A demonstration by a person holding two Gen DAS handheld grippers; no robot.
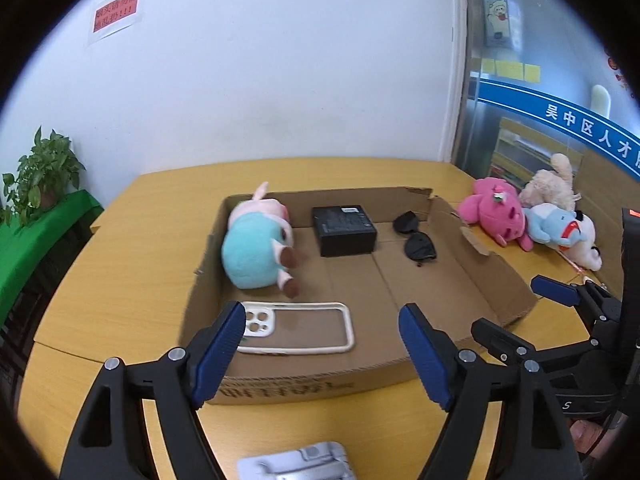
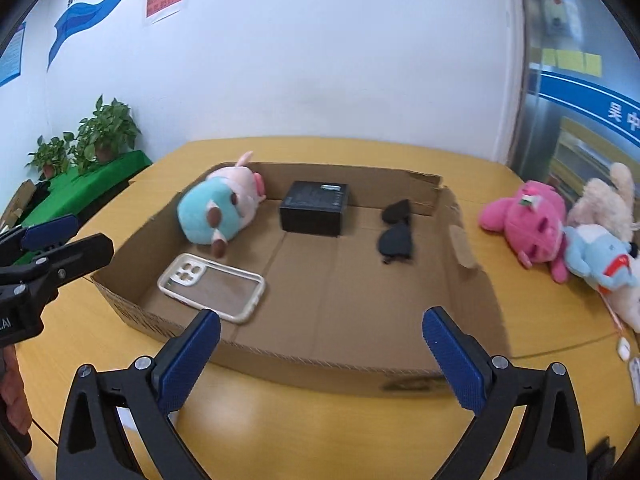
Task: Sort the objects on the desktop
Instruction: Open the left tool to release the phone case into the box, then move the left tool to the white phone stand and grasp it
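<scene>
Nearby, plush toys (image 2: 560,236) (perhaps three)

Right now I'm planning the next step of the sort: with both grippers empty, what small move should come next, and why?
Probably swing the right gripper, open and empty, toward the pink plush. It lies outside the cardboard box with two other toys, while the box already holds a plush, phone case, black box and sunglasses.

Box (image 2: 472,280) on bench (image 2: 320,432); inside: plush toy (image 2: 218,210) left, phone case (image 2: 212,286) before it, small box (image 2: 314,208) centre, sunglasses (image 2: 396,234) right.
</scene>
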